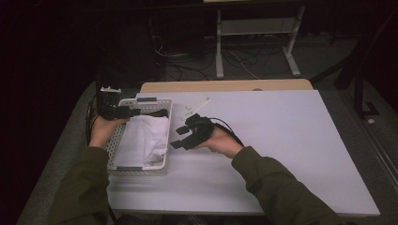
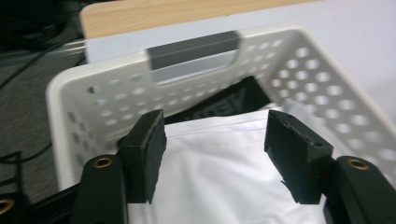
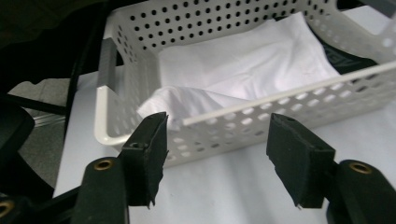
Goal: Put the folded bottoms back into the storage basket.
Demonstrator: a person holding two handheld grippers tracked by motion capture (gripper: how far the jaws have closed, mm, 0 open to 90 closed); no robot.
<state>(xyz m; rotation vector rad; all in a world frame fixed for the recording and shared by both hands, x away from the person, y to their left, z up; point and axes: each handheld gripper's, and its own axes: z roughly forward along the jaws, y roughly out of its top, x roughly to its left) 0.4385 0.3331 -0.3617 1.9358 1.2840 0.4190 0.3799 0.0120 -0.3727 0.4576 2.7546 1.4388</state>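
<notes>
A: Where is the white cloth (image 1: pixel 143 136) to be found at this moment?

B: It is laid folded inside the white basket (image 1: pixel 115 138) at the left end of the table (image 1: pixel 281 140), on top of a dark garment (image 2: pixel 224 102) that is glimpsed at the far end. One corner is seen bunched against the near wall in the right gripper view.

A: And how are the grippers held?

B: The left gripper (image 2: pixel 215 154) is poised over the cloth with its jaws parted and nothing pinched. The right gripper (image 3: pixel 219 158) is released as well, just outside the basket wall above the table.

A: What should be minded for the step to be done well?

B: The placing seems finished. The jaws are best kept apart while they are drawn away, so that no fold is snagged. The bunched corner might be pressed flat first, and the basket should not be nudged.
</notes>
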